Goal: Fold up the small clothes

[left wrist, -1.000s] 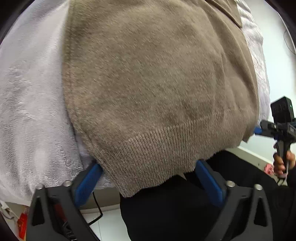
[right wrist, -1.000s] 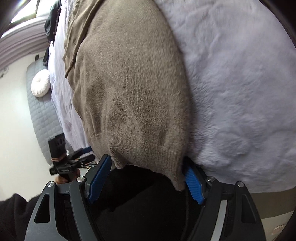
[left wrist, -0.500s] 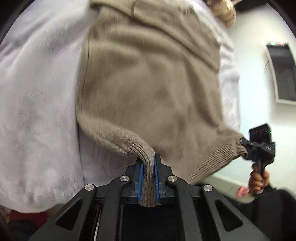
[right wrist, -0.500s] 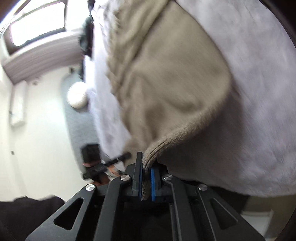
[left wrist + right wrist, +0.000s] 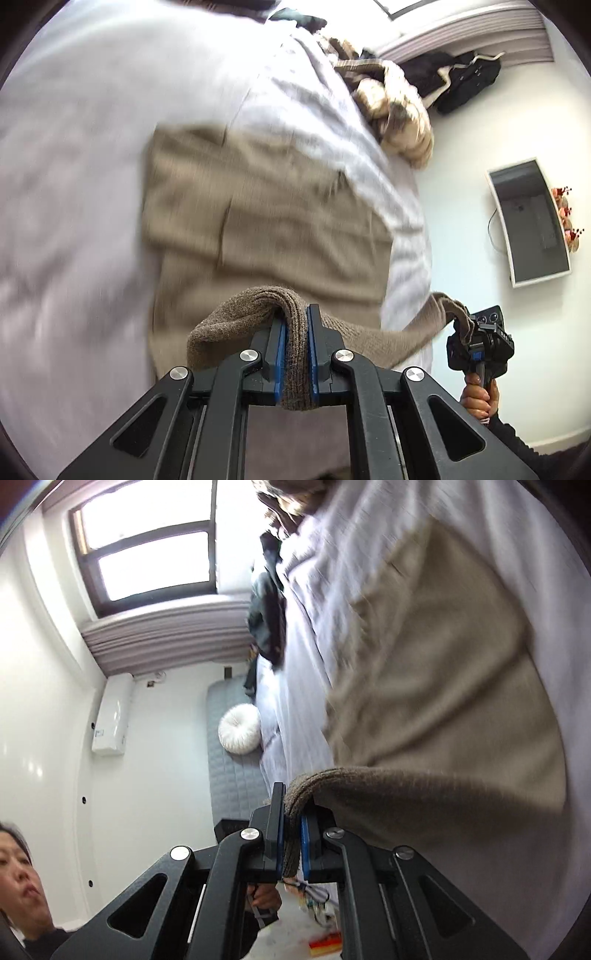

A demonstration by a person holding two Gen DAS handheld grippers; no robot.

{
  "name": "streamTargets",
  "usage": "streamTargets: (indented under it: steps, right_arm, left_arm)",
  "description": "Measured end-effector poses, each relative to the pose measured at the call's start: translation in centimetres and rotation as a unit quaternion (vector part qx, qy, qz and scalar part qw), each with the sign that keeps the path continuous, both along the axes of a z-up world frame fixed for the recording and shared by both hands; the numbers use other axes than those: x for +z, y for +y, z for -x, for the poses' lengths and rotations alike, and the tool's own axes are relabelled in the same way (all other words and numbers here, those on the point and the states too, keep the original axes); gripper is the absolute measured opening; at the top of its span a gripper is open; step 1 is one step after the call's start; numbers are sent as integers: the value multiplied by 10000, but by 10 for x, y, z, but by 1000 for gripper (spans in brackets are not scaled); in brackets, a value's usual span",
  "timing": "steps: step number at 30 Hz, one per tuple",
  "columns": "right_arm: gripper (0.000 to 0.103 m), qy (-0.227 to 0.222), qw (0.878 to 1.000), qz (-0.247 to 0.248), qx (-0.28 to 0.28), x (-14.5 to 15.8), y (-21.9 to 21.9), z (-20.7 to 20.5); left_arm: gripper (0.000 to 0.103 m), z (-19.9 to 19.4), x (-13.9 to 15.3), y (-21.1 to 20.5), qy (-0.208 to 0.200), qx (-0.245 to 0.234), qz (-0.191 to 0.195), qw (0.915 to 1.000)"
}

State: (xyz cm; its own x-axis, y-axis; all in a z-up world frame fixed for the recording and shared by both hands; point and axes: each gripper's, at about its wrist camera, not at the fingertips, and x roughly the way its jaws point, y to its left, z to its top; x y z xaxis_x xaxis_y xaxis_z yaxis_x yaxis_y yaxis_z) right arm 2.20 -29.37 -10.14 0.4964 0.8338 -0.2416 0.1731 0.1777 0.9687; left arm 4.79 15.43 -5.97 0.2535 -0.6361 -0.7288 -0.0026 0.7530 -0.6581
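Left gripper (image 5: 295, 354) clamped on a bunched corner of the ribbed hem of a beige sweater (image 5: 266, 218), blue fingers (image 5: 281, 360) squeezed narrow with a thick fold of knit between them and a loop of fabric bulging over the top. Right gripper (image 5: 291, 843) likewise pinched tight on the other hem corner, its fingers (image 5: 306, 843) pressing the rolled edge. From the left wrist view, right gripper also visible at the sweater's far hem corner, gripped from below by a hand (image 5: 478, 397). Hem lifted off the bed (image 5: 74, 184) and stretched between the two grippers; rest of the sweater flat on the pale fuzzy blanket, body spread away from the hem. Beyond the sweater, at the far end of the bed, a heap of tan and dark clothes (image 5: 395, 110). On the wall to the side of the sweater, a flat screen (image 5: 528, 221). From the right wrist view, beside the sweater: a round white cushion (image 5: 240, 734) against a grey quilted headboard (image 5: 229, 775), a window (image 5: 147, 542) above, a white air conditioner (image 5: 112, 712) on the wall. Much of both views blurred.
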Motion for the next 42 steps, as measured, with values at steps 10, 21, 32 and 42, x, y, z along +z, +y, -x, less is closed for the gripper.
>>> streamTargets:
  steps: [10,21,32,42]
  right_arm:
    - [7,13,9991,323,-259,-18,-24,-129]
    - [8,898,9927,458,-659,-102,-42,-178]
    - [75,604,9886,795,-1130,-61,-72,-183]
    - [70,937,9552,2804,128,-59,-51,-149]
  left_arm:
    - [12,-125,-33,-21,-368,-21,-540,9979]
    - [12,-174,-93,-21,187,172,-1406,9897]
    - [98,-170,-37,-1,-532,437,-2469,9666]
    - [102,-121,-71,-16,-161,-326,-2728,9614]
